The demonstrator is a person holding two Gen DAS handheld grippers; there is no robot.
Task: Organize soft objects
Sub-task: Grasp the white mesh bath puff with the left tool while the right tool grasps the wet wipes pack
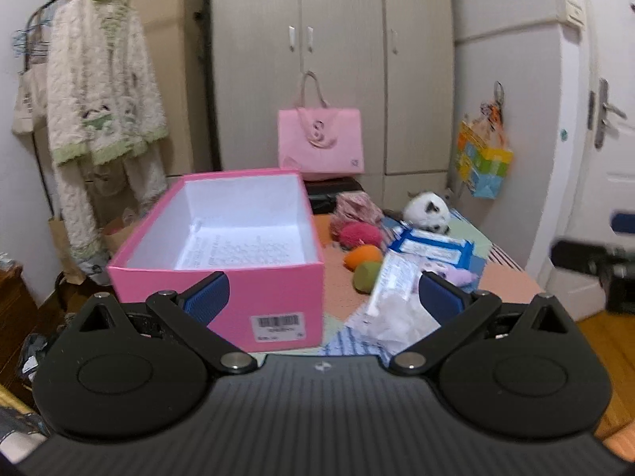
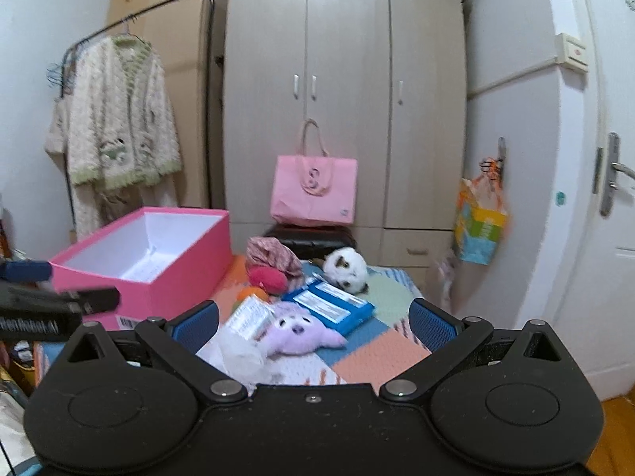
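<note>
A surface covered by a patchwork cloth of peach, green and blue squares (image 2: pixel 381 353) is occupied by an open pink cardboard box (image 2: pixel 158 273) at its left edge, with a lilac plush toy (image 2: pixel 297 331), blue wipes pack (image 2: pixel 329 305) and white plush (image 2: pixel 345 269) beside it.

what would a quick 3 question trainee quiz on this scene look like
1. True or false: the pink box already holds a plush toy.
2. Which soft toy lies nearest the right gripper? A) the purple plush B) the white plush C) the pink fluffy ball
3. Fill in: both the left gripper and the right gripper are ____ and hold nothing.

Key: 1 false, only a printed paper sheet lies inside; 2 A; 3 open.
</note>
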